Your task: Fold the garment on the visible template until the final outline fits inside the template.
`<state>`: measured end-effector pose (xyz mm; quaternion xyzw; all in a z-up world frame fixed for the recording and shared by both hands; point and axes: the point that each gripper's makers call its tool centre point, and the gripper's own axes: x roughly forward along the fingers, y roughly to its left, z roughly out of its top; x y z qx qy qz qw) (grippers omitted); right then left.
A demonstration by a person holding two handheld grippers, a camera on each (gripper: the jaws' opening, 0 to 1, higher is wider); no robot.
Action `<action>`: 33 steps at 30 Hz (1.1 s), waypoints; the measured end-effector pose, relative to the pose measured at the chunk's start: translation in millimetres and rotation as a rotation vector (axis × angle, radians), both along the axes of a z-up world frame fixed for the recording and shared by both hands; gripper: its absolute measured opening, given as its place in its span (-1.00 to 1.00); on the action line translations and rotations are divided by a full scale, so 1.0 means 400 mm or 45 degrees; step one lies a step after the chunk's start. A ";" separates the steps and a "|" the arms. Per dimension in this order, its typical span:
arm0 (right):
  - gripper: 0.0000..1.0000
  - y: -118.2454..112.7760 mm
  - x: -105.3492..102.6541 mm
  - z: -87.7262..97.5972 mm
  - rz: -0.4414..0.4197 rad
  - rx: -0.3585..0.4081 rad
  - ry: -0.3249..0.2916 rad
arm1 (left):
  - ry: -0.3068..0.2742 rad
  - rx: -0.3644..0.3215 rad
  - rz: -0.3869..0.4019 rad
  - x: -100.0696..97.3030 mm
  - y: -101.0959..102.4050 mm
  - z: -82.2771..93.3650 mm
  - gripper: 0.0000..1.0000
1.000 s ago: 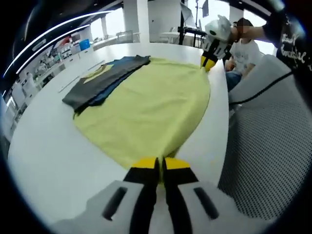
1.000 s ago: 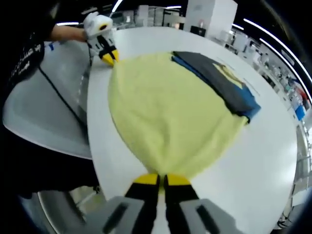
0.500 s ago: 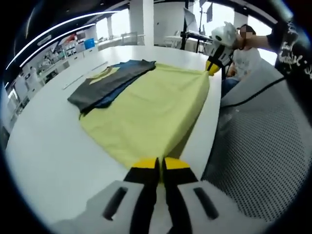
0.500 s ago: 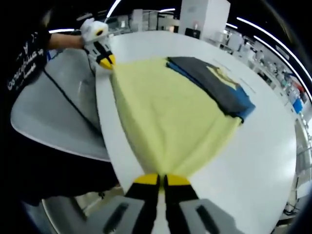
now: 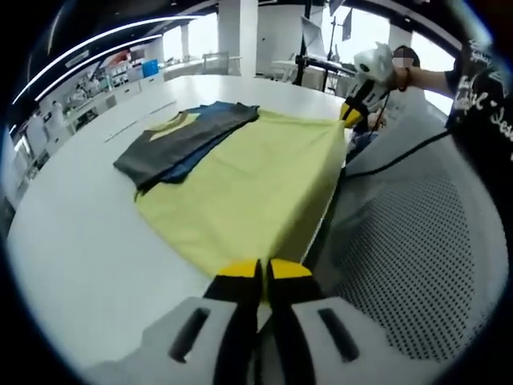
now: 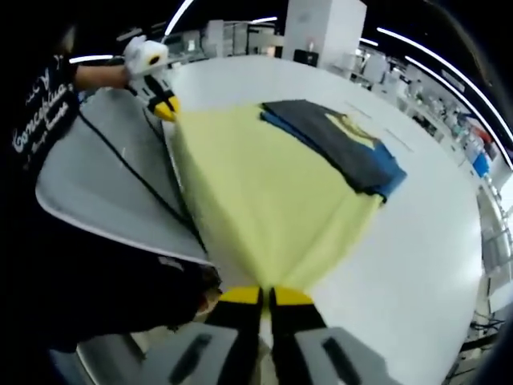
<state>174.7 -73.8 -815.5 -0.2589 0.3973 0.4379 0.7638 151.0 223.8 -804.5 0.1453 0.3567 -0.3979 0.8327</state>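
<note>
The garment (image 5: 240,188) is a pale yellow piece of cloth, smooth and stretched taut between the two grippers, its near edge lifted past the rim of the white table (image 5: 72,241) while the far part lies flat on the tabletop. A dark grey and blue folded piece with a yellow patch (image 5: 180,138) lies on the table, touching the yellow cloth's far edge (whether this is part of the same garment or a separate one I cannot tell).

The left gripper (image 5: 261,273) has its yellow-tipped jaws pressed together on one corner of the yellow cloth; the right gripper (image 6: 264,297) pinches the opposite corner the same way. In the right gripper view the left gripper (image 6: 163,107) appears far off at the cloth's other end, and in the left gripper view the right gripper (image 5: 353,114) does likewise.

The table is broad, white and rounded. Beside it stands a grey chair with a mesh surface (image 5: 401,241). The room behind is bright, with white columns, shelving and strip lights.

The person's dark sleeve (image 6: 40,112) carries white lettering, too warped to read.
</note>
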 end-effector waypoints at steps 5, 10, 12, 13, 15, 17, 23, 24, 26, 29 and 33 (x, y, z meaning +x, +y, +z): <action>-1.00 -0.004 -0.021 0.008 -0.035 0.011 -0.005 | -0.008 0.016 0.015 -0.021 -0.002 0.008 -0.99; -1.00 -0.012 -0.038 0.014 -0.071 0.018 0.000 | 0.006 0.020 0.024 -0.048 -0.006 0.014 -0.99; -1.00 -0.014 -0.047 0.013 -0.075 0.015 0.001 | 0.009 0.019 0.028 -0.055 -0.006 0.018 -0.99; -1.00 -0.015 -0.052 0.012 -0.076 0.014 0.002 | 0.009 0.013 0.039 -0.061 -0.006 0.021 -0.99; -1.00 -0.017 -0.058 0.012 -0.077 0.012 0.006 | 0.017 0.007 0.048 -0.071 -0.005 0.023 -0.99; -1.00 -0.016 -0.064 0.013 -0.078 0.013 0.013 | 0.016 0.000 0.061 -0.077 -0.005 0.027 -0.99; -1.00 -0.012 -0.057 0.028 -0.080 0.011 -0.010 | 0.015 0.007 0.070 -0.075 0.002 0.038 -0.99; -1.00 -0.012 -0.053 0.032 -0.081 0.011 -0.016 | 0.012 0.006 0.074 -0.071 0.004 0.042 -0.99; -1.00 -0.011 -0.042 0.047 -0.086 0.007 -0.039 | 0.000 0.011 0.071 -0.060 0.009 0.050 -0.99; -1.00 -0.007 -0.013 0.076 -0.081 0.000 -0.096 | -0.028 0.036 0.079 -0.043 0.014 0.064 -0.99; -1.00 0.000 0.033 0.112 -0.082 -0.019 -0.177 | -0.150 0.139 0.057 0.005 0.023 0.094 -0.99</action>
